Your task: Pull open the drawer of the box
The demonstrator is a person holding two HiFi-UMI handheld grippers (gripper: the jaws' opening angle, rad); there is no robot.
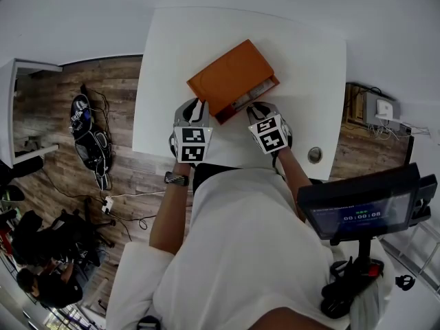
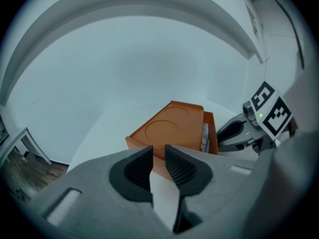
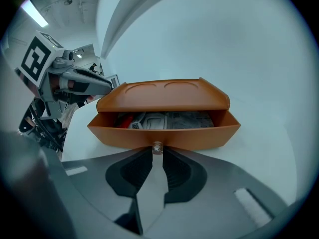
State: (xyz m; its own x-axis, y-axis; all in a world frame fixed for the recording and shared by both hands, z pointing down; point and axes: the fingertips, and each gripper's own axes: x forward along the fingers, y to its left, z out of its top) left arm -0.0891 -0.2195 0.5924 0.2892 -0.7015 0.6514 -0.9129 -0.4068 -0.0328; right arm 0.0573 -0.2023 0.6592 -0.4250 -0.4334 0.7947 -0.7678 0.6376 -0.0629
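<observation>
An orange box (image 1: 230, 74) lies on the white table (image 1: 302, 53), its drawer (image 1: 249, 96) pulled partly out toward me. In the right gripper view the drawer (image 3: 164, 135) shows papers and a red item (image 3: 124, 120) inside. My right gripper (image 3: 157, 154) is shut on the small metal knob (image 3: 157, 147) at the middle of the drawer's front. My left gripper (image 2: 158, 152) points at the box's near left corner (image 2: 149, 139); its jaws stand a narrow slit apart with nothing between them. From above, the left gripper (image 1: 196, 112) and the right gripper (image 1: 260, 110) flank the drawer.
A round cable hole (image 1: 315, 155) sits in the table near its front right corner. A dark screen on a stand (image 1: 361, 205) is at my right. Cables and bags (image 1: 89, 143) lie on the wooden floor left of the table.
</observation>
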